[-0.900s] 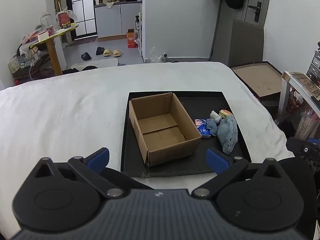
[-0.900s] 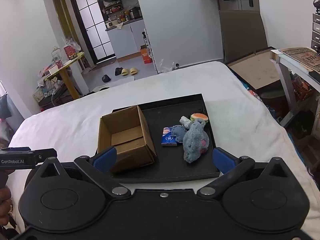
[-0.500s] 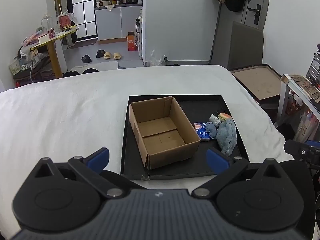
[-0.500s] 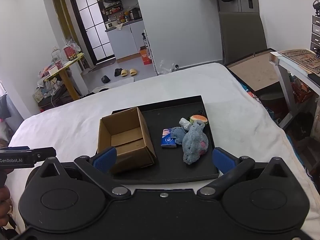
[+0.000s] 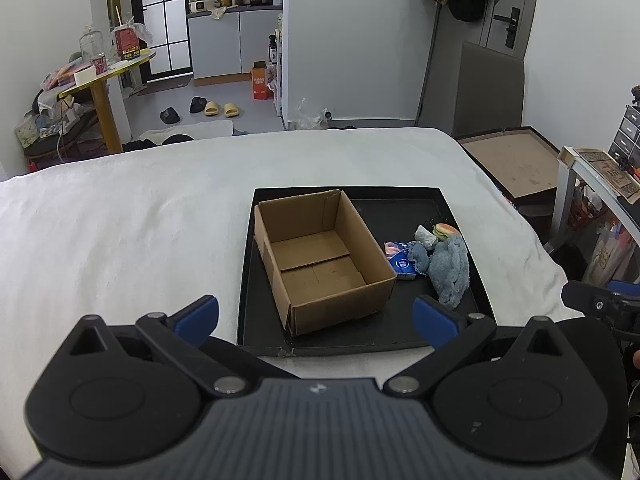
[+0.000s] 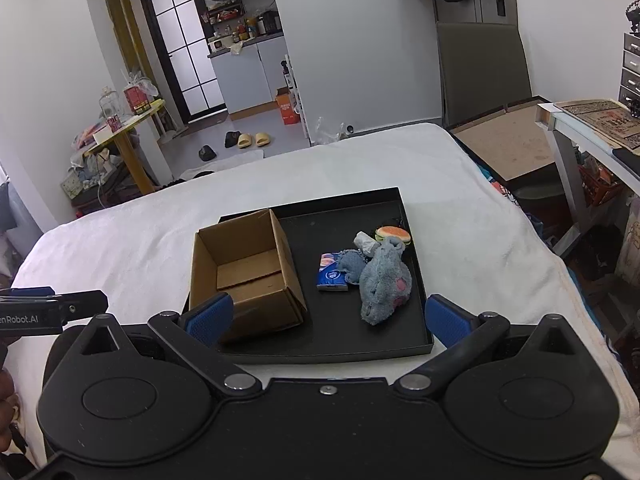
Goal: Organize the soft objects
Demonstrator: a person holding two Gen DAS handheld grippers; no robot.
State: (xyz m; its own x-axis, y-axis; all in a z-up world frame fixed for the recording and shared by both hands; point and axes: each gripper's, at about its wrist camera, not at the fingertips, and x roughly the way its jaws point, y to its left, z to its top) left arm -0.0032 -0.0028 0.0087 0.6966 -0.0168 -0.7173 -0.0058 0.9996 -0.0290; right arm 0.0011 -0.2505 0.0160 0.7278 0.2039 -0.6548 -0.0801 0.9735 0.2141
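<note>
An open, empty cardboard box [image 5: 320, 258] [image 6: 244, 270] stands on the left half of a black tray [image 5: 404, 340] [image 6: 340, 350] on the white bed. To its right lie a blue plush toy [image 5: 450, 268] [image 6: 384, 280], a blue tissue pack [image 5: 400, 262] [image 6: 330, 274], a small grey bundle [image 5: 424, 236] [image 6: 366, 240] and a burger-shaped toy [image 5: 446, 230] [image 6: 394, 234]. My left gripper [image 5: 316, 316] is open, above the tray's near edge. My right gripper [image 6: 326, 316] is also open, hovering before the tray. Neither holds anything.
The white bed [image 5: 120, 240] spreads wide to the left and beyond the tray. Right of the bed stand a desk [image 6: 592, 124] and a flat brown board [image 5: 516, 160]. A yellow cluttered table [image 5: 104, 76] and slippers [image 5: 224, 109] are on the floor beyond.
Both views have tilted slightly; the tray and box sit a little lower in the left wrist view and a little higher in the right. Both grippers stay wide open.
</note>
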